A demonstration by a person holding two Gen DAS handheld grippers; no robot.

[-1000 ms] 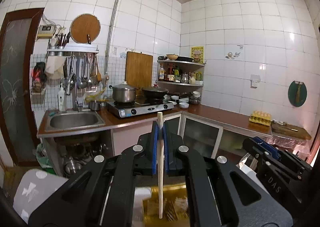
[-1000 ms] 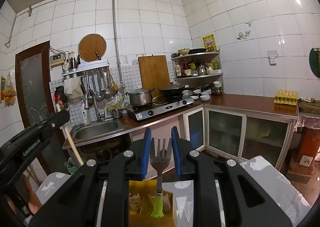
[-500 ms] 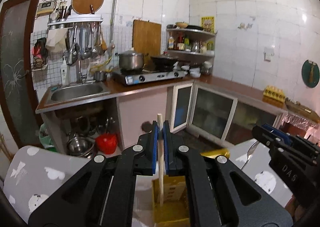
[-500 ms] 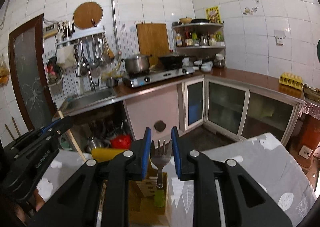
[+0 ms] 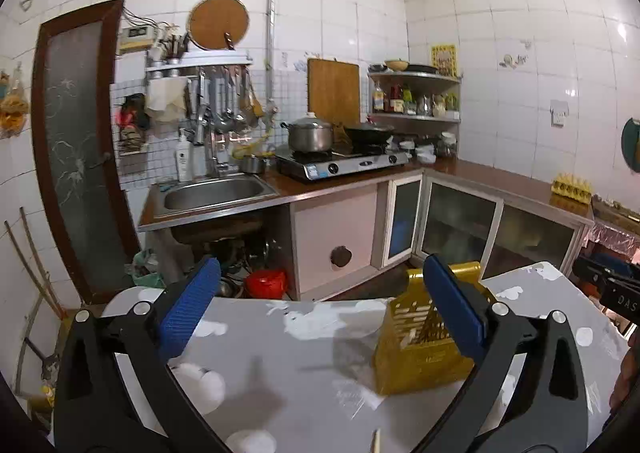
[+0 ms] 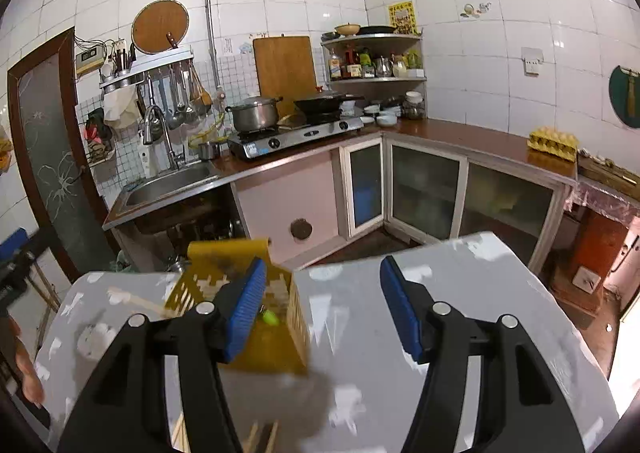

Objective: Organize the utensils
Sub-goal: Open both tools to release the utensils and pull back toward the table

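My left gripper (image 5: 322, 309) hangs over the grey patterned table (image 5: 280, 381) with its jaws opening wide and nothing between them. The yellow slotted utensil basket (image 5: 420, 357) stands just behind its right finger. My right gripper (image 6: 322, 311) also has its jaws opening, and they are empty. In the right wrist view the basket (image 6: 224, 253) sits behind the left finger, and the green handle of the fork (image 6: 270, 318) shows inside it. A wooden chopstick (image 6: 136, 303) pokes out at the basket's left side. More chopstick tips (image 6: 260, 433) lie at the bottom edge.
Beyond the table are a counter with a sink (image 5: 212, 193), a gas stove (image 5: 344, 165) with a pot, and glass-door cabinets (image 6: 424, 193). A person's hand (image 6: 28, 373) and the other gripper (image 6: 16, 261) show at the left edge. An egg tray (image 6: 554, 141) sits on the counter.
Both grippers sank toward the table and opened. The chopstick left the left jaws and the green-handled fork left the right jaws; the fork now lies in the basket.
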